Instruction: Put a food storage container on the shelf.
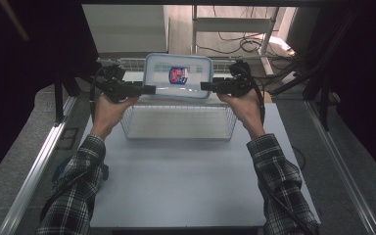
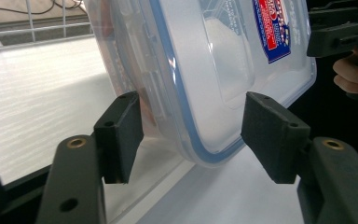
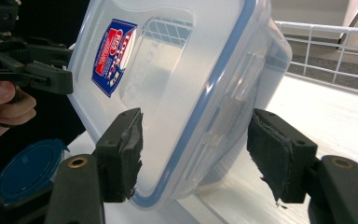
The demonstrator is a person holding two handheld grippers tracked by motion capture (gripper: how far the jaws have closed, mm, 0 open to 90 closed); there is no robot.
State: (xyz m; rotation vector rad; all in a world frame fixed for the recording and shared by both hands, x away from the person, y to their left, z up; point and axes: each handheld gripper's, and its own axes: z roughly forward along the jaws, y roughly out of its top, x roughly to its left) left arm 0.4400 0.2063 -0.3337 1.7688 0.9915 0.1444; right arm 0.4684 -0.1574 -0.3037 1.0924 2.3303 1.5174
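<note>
— Two-point check, beginning with the tongs: gripping anything?

— Not gripping. Standing open on both sides. Left gripper (image 1: 149,89) spreading around the left end of the clear container (image 1: 196,68), right gripper (image 1: 205,86) spreading around the right end. Showing daylight between pad and plastic on at least one side of each pair, judging by the gripper views.

— Lying where, relative to them?

— Standing on edge between the two, turning its blue-sealed lid and red-and-blue sticker (image 1: 178,75) toward the person. Reaching into each pair of jaws by one short end only. Leaning tilted in both gripper views, appearing to rest a lower corner on the white table (image 1: 176,171). Sitting just behind the wire basket (image 1: 176,106).

— And the tongs themselves?

— Pointing inward at each other, staying level with the container's lower half.
</note>
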